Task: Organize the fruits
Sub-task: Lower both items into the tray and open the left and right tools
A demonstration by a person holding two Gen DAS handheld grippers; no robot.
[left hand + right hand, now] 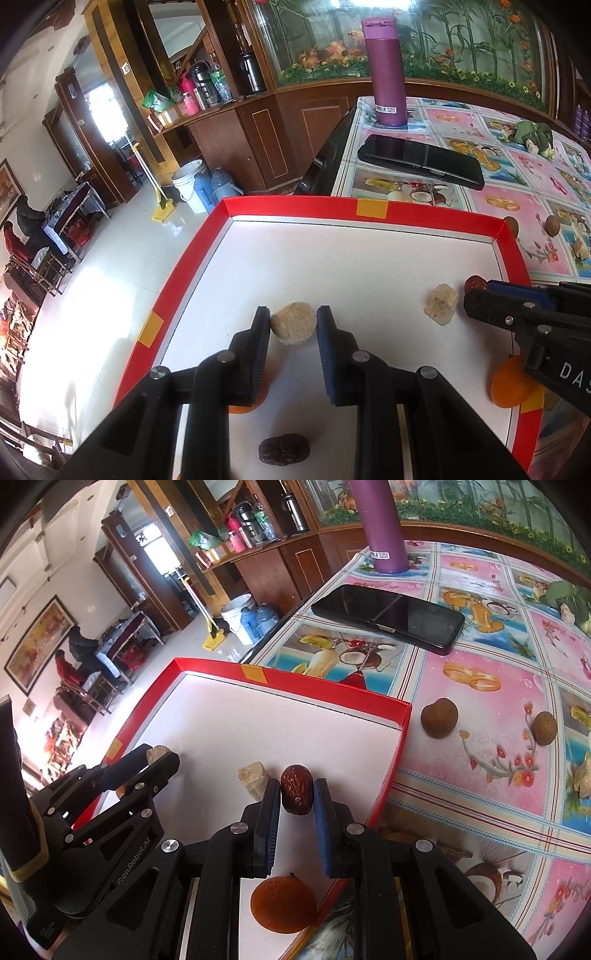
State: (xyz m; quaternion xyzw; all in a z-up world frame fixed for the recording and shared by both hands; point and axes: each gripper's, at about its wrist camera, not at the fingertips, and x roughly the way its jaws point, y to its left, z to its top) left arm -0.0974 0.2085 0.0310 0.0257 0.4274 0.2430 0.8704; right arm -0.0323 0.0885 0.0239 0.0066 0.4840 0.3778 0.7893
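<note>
A red-rimmed tray (295, 206) with a white floor lies at the table's corner. My left gripper (293, 320) is shut on a beige, rough round fruit (293, 328) over the tray's middle. My right gripper (296, 786) is shut on a wrinkled red date (296, 792) near the tray's right rim (402, 734). I cannot tell whether either fruit touches the tray floor. Loose in the tray lie a pale yellowish chunk (439, 303), a dark dried fruit (283, 447) and an orange (282, 904). A second orange (242, 408) peeks out under my left finger.
On the flowered tablecloth (480, 775) right of the tray sit two brown round fruits (439, 716) (545, 727). Behind the tray lie a black phone (421, 160), a purple bottle (388, 66) and a green leafy bundle (533, 134). The table edge and floor drop off left.
</note>
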